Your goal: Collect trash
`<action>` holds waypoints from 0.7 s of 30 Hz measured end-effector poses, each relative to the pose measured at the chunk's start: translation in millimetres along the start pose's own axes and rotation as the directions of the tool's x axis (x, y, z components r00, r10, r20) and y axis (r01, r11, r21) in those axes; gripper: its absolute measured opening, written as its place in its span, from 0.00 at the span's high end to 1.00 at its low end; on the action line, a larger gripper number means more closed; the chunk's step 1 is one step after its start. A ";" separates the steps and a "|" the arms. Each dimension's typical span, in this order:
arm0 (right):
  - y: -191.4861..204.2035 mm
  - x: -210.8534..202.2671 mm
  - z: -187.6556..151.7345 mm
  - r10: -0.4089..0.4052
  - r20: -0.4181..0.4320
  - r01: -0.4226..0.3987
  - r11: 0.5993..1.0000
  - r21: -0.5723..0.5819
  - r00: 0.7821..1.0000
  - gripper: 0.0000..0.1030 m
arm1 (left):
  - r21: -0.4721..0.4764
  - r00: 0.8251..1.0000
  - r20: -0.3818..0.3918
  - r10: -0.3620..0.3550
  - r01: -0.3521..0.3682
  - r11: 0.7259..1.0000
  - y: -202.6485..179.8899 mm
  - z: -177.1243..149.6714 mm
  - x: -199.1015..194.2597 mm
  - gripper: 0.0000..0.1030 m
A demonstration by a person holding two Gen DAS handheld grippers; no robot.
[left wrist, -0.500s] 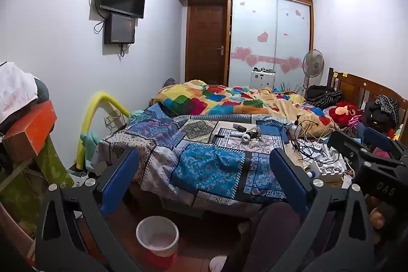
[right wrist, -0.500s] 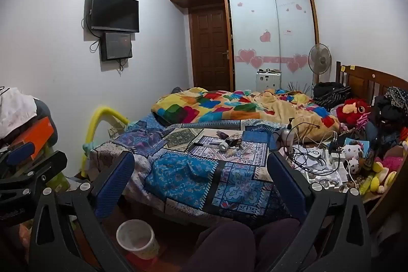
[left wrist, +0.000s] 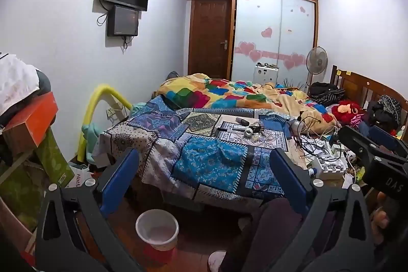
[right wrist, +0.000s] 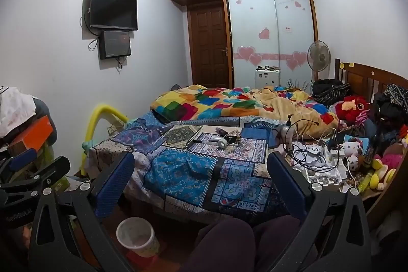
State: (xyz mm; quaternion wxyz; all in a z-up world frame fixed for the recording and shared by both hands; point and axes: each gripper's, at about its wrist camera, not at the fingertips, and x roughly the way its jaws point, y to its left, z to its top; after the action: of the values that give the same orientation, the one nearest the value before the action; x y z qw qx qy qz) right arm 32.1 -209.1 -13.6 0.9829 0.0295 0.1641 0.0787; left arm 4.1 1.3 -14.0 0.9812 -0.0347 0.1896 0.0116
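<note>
A white waste bin (left wrist: 156,227) stands on the floor at the foot of the bed; it also shows in the right wrist view (right wrist: 137,236). Small loose items, among them a tape roll (left wrist: 248,132) and a dark tube (left wrist: 242,121), lie on the patchwork bedspread (left wrist: 211,162); the tape roll shows in the right wrist view too (right wrist: 222,142). My left gripper (left wrist: 204,182) is open and empty, held above the bin and short of the bed. My right gripper (right wrist: 201,182) is open and empty beside it; it shows at the right edge of the left view (left wrist: 369,144).
A cluttered side surface with cables and white boxes (right wrist: 318,159) and plush toys (right wrist: 352,106) stands at the right. Boxes and clothes (left wrist: 28,119) pile up at the left. The person's knees (right wrist: 242,241) are below the grippers. A fan (right wrist: 318,56) stands by the wardrobe.
Both views have shifted only slightly; the grippers stay open and empty in about the same place.
</note>
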 end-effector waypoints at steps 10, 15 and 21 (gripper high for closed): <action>-1.7 0.1 1.2 0.001 -0.003 -0.001 1.000 0.002 1.000 0.00 | 0.001 1.000 0.008 0.001 -0.001 1.000 3.1 2.8 -1.5 0.00; -0.6 0.3 1.8 0.001 -0.005 -0.001 1.000 0.002 1.000 0.00 | 0.002 1.000 0.008 0.002 -0.002 1.000 1.6 2.8 -1.8 0.00; 0.1 0.6 2.8 0.000 -0.005 0.000 1.000 0.000 1.000 0.00 | 0.002 1.000 0.010 0.001 -0.001 1.000 1.6 2.0 -2.0 0.00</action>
State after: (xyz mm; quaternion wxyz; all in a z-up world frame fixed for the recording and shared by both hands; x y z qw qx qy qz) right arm 33.6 -209.0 -11.1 0.9825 0.0296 0.1664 0.0786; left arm 2.9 3.0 -11.5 0.9821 -0.0334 0.1849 0.0122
